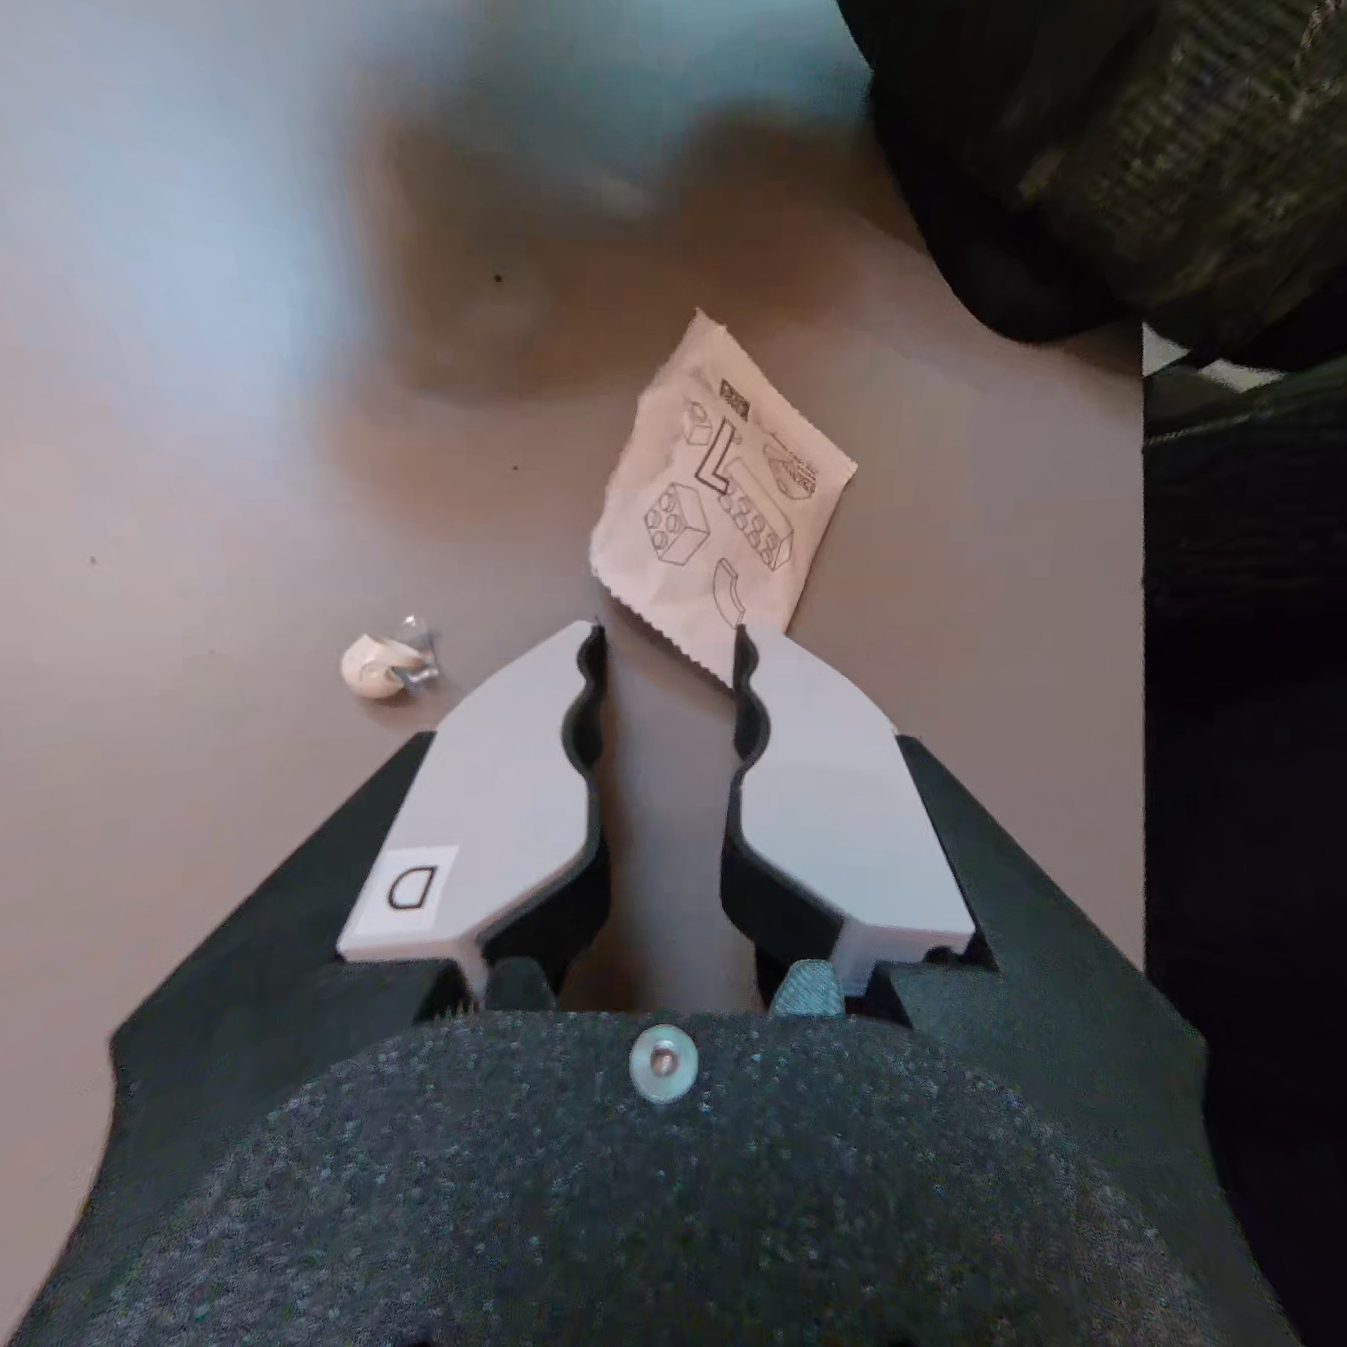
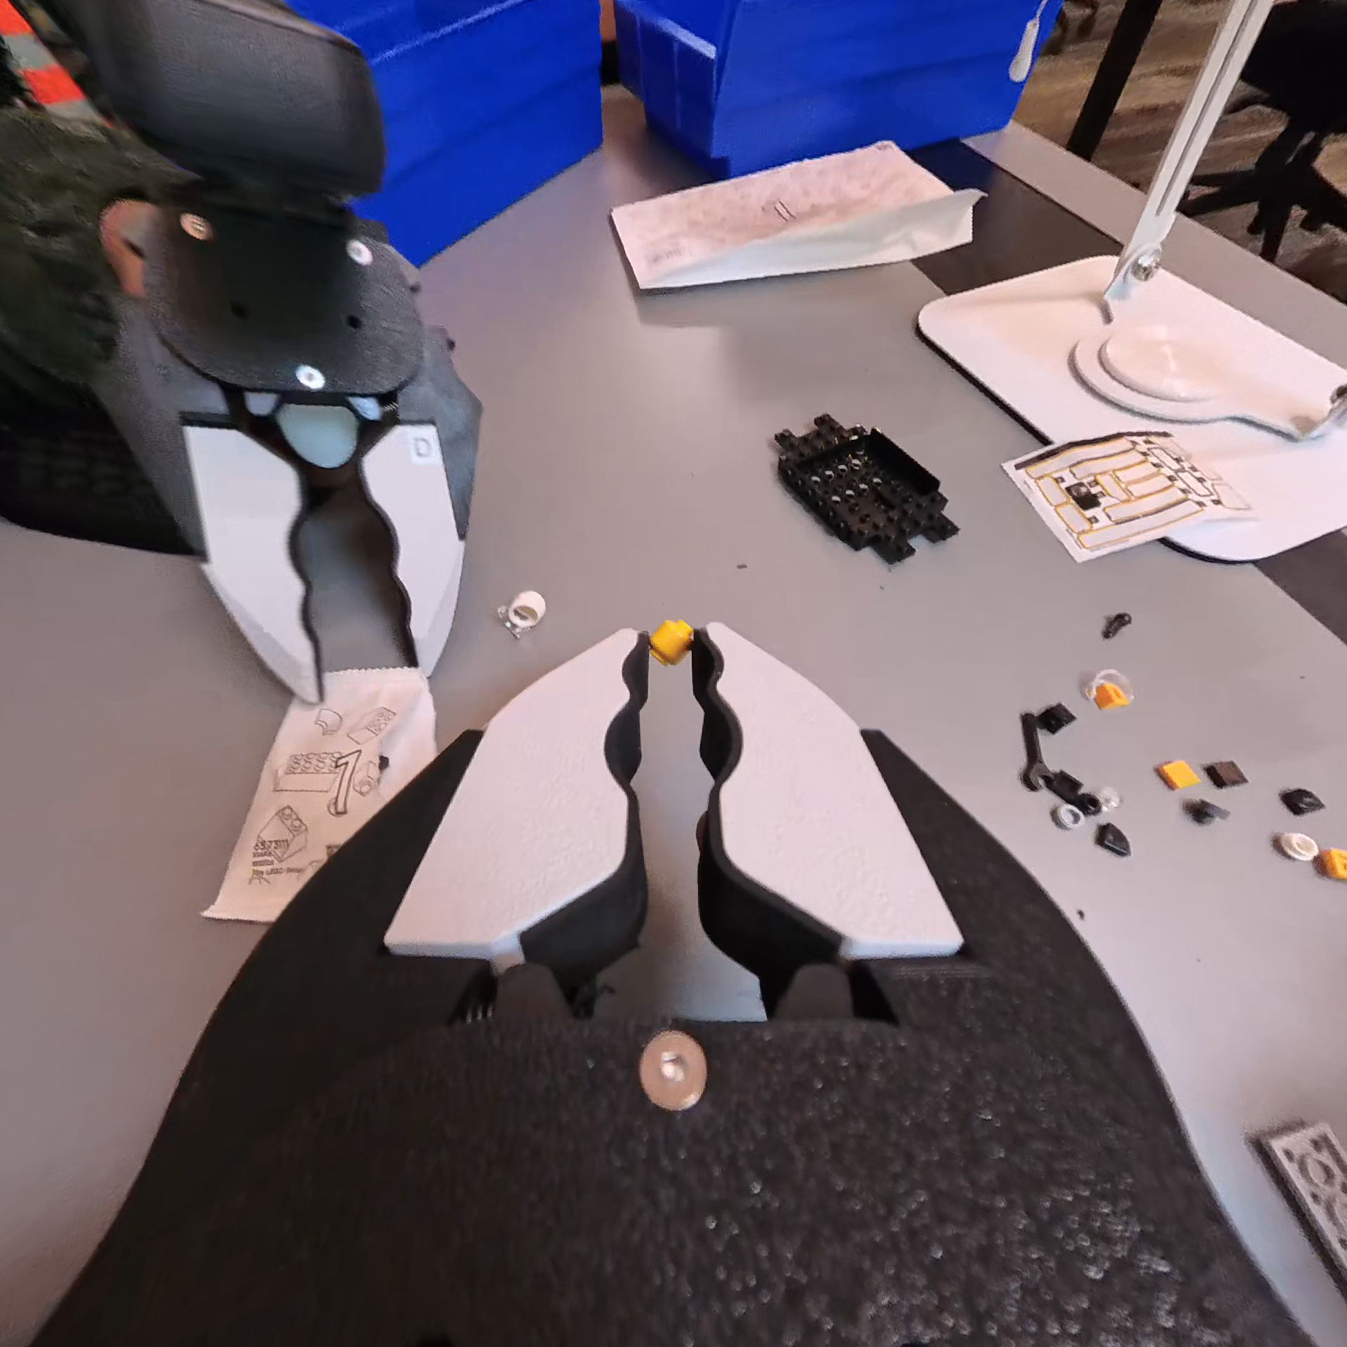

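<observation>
Up close, right claw [image 2: 672, 645] pinching small yellow stud [image 2: 669, 641], left claw [image 1: 669, 641] spread wide above printed paper bag [image 1: 718, 496], lettered sticker [image 1: 410, 888] on finger.

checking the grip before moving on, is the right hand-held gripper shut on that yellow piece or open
Shut on it: the right hand-held gripper pinches the yellow piece between its fingertips, above the table.

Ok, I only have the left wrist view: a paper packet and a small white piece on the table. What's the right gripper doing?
Observer: The right gripper is shut on a small yellow piece.
Operator: Where's my packet from there?
Observer: The paper packet lies to its left, with the open left gripper at its far edge.
Operator: Anything farther out?
Observer: A black base plate lies beyond, near a white lamp base.
</observation>
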`<move>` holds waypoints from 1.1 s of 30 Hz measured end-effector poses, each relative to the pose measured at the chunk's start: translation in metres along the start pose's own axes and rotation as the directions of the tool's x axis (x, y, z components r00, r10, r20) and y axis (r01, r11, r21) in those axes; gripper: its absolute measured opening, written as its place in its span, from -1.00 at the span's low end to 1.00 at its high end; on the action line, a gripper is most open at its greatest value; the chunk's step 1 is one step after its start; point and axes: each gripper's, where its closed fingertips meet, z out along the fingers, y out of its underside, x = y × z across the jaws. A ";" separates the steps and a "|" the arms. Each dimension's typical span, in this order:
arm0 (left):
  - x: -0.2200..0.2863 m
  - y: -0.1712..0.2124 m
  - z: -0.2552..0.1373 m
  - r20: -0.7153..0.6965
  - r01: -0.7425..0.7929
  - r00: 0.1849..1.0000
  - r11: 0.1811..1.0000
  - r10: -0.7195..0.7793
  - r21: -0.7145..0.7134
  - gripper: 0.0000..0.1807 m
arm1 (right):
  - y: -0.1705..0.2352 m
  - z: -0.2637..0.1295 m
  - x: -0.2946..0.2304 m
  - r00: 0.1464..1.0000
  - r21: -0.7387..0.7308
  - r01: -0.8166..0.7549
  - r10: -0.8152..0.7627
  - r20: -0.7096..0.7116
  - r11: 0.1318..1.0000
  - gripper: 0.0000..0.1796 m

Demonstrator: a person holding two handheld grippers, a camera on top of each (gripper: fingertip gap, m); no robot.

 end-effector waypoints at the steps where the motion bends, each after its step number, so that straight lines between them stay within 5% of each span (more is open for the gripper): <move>1: -0.001 0.000 0.001 -0.016 0.036 0.999 0.999 -0.036 0.009 -0.71 | -0.002 0.000 -0.002 1.000 0.007 0.001 -0.001 0.009 1.000 -0.87; 6: 0.011 -0.010 0.008 -0.103 0.049 0.994 0.996 -0.040 0.080 -1.00 | -0.009 0.000 -0.012 0.999 0.029 0.017 -0.018 0.039 0.999 -0.87; 14: -0.012 -0.033 -0.047 0.295 -0.330 0.925 0.891 0.240 0.312 -1.00 | -0.036 -0.006 -0.055 0.977 0.067 0.053 -0.066 0.204 0.996 -0.87; 22: -0.027 -0.017 -0.055 0.328 -0.318 0.920 0.896 0.213 0.311 -1.00 | -0.007 0.019 -0.070 0.968 -0.179 0.208 -0.176 0.180 0.962 -0.87; 33: -0.027 -0.013 -0.052 0.312 -0.313 0.925 0.902 0.217 0.299 -1.00 | 0.000 0.027 -0.079 0.958 -0.229 0.249 -0.203 0.204 0.941 -0.68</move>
